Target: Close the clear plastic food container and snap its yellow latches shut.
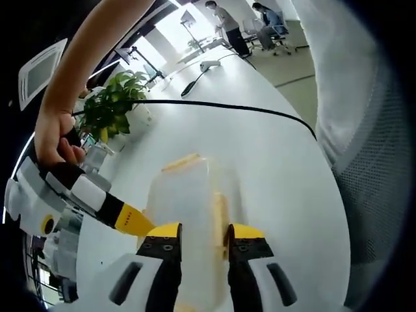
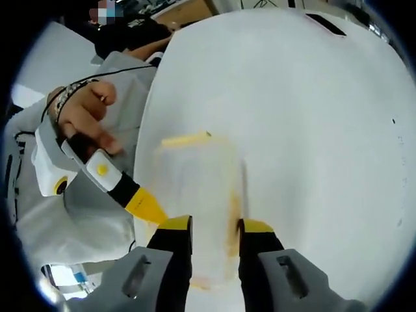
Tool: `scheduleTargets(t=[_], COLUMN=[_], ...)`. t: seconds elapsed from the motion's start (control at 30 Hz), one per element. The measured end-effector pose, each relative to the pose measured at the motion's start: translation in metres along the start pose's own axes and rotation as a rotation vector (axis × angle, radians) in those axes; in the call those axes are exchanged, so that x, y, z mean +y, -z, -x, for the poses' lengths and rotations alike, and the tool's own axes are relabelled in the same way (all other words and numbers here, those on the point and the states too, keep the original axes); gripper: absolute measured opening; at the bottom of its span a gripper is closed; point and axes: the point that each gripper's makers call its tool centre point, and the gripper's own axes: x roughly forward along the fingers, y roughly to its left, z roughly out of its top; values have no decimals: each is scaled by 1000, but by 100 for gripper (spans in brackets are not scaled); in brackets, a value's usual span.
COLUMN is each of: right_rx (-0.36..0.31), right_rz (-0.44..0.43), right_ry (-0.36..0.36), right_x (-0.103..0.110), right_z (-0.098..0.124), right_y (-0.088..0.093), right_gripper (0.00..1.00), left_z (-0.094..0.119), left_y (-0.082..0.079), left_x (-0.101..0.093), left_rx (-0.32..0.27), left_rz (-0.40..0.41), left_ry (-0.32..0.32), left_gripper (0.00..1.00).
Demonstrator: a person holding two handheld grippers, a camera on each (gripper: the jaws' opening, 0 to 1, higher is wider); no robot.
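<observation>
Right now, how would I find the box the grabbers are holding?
Look at the big white table. Just ahead of the left gripper sits a clear plastic container. It's the see-through, cloudy box with yellow latches along its edges, unlike the leafy green plant behind.

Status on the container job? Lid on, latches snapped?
Done: the lid looks down on the container, though blur leaves the seal unclear. In hand: both tongs, left and right, straddle the container from opposite ends, each near a yellow latch. Left: the far latch seems to stick outward, so snapping likely remains. I cannot tell whether any latch is locked.
</observation>
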Motion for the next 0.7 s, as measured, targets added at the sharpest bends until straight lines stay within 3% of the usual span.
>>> scheduleTargets(t=[0.07, 0.13, 0.23, 0.27, 0.33, 0.4, 0.5, 0.57, 0.63, 0.7], right_rx=[-11, -30, -69, -122, -159, -209, -262, -276, -274, -269], right_rz=[59, 39, -8, 60, 81, 84, 108, 150, 155, 141], right_ry=[26, 37, 70, 131, 223, 248, 263, 261, 258, 252], right_x=[1, 3, 3, -3, -10, -6, 2, 9, 14, 19], right_z=[2, 3, 5, 7, 17, 27, 38, 40, 39, 34], right_y=[-1, 2, 6, -1, -3, -5, 0, 8, 19, 33], right_gripper=[24, 24, 25, 27, 33, 47, 68, 74, 72, 76], left_z=[0, -1, 0, 0, 2, 8, 19, 28, 32, 37], left_y=[-1, -2, -9, -8, -1, 1, -1, 1, 20, 40], left_x=[-1, -1, -17, -21, -24, -21, -17, -15, 6, 27], left_rx=[-10, -16, -80, -85, -44, -26, -46, -37, 15, 79], left_rz=[-8, 9, 193, 190, 155, 178, 313, 480, 484, 401], left_ry=[-11, -29, 90, 124, 146, 152, 173, 229, 161, 97], left_gripper=[21, 23, 44, 54, 67, 67, 70, 79, 81, 80])
